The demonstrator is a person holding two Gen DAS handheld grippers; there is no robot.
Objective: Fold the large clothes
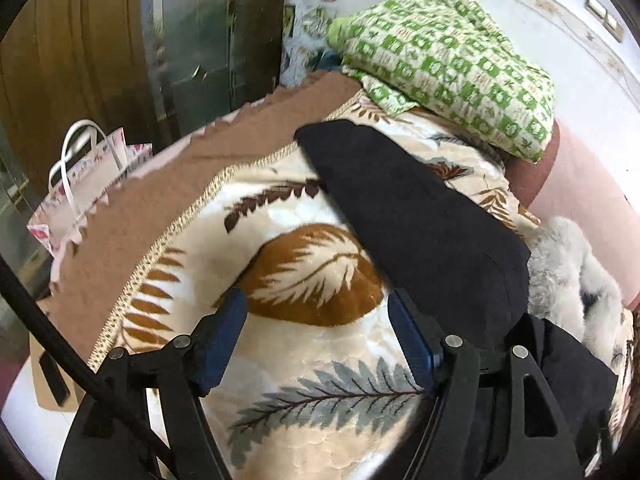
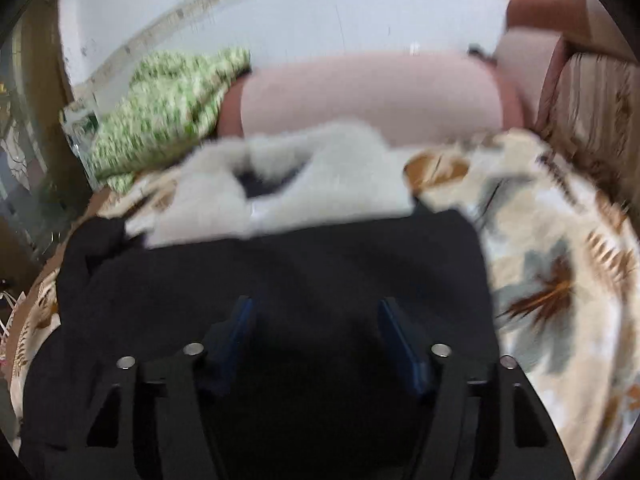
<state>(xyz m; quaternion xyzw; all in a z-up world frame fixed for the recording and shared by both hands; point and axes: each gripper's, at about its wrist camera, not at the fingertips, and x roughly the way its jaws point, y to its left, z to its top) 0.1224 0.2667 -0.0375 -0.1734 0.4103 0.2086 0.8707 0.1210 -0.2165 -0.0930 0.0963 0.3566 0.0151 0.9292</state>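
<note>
A large black garment (image 1: 420, 208) with a pale grey fur trim (image 1: 568, 264) lies on a leaf-patterned blanket (image 1: 280, 360). One long black part of it stretches toward the far end of the seat. My left gripper (image 1: 316, 300) is open above the bare blanket, just left of that black part, with nothing between its blue pads. In the blurred right wrist view the black garment (image 2: 280, 264) lies flat, the fur trim (image 2: 320, 176) along its far edge. My right gripper (image 2: 316, 306) stands open over the black cloth, pads apart.
A green checked cloth (image 1: 448, 60) is heaped at the far end, also seen as the green checked cloth (image 2: 160, 108). Behind is the pink sofa back (image 2: 372, 96). A brown cover (image 1: 160, 184) edges the blanket; beyond it stand a paper bag (image 1: 80, 184) and a glass door (image 1: 200, 40).
</note>
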